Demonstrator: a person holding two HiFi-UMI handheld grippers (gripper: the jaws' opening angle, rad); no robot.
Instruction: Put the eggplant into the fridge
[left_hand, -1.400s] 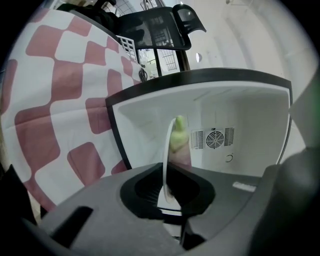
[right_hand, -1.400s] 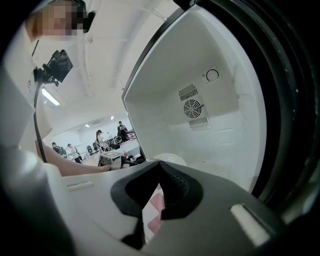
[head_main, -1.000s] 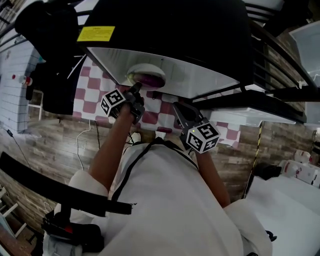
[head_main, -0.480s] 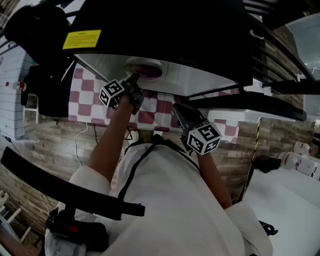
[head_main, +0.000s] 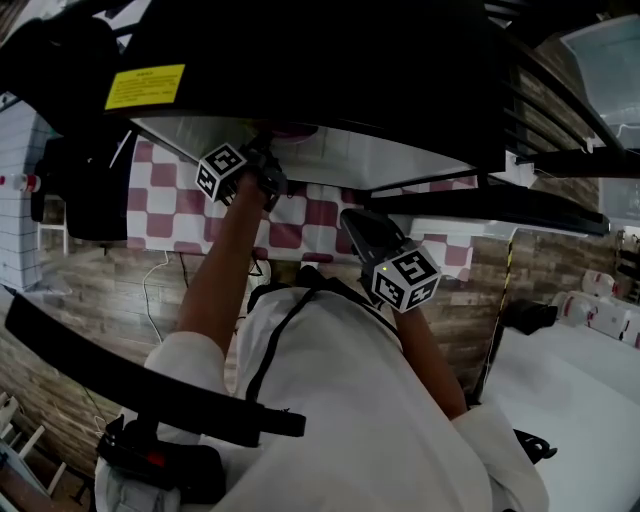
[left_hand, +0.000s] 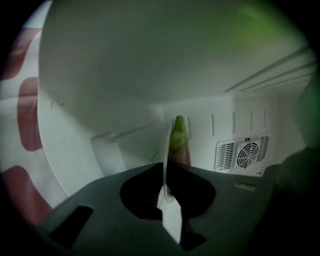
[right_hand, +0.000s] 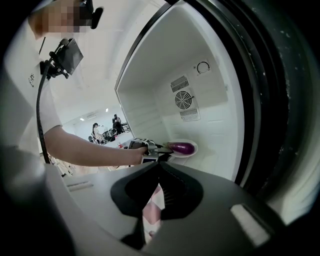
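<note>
A purple eggplant with a green cap lies on a white plate. My left gripper is shut on the plate's rim, which stands edge-on between its jaws. Plate and eggplant are inside the white fridge compartment, just above its floor. In the head view the left gripper reaches under the fridge's black top, which hides the plate. My right gripper hangs back outside the opening, shut and empty, jaws meeting at the tips.
A fan grille sits on the fridge's back wall. The black door frame runs down the right of the opening. A yellow label is on the fridge's top. A red-and-white checked floor lies below.
The left gripper with the plate and eggplant has moved deeper into the fridge; the plate has slipped out of sight in the head view. The right gripper has stayed put.
</note>
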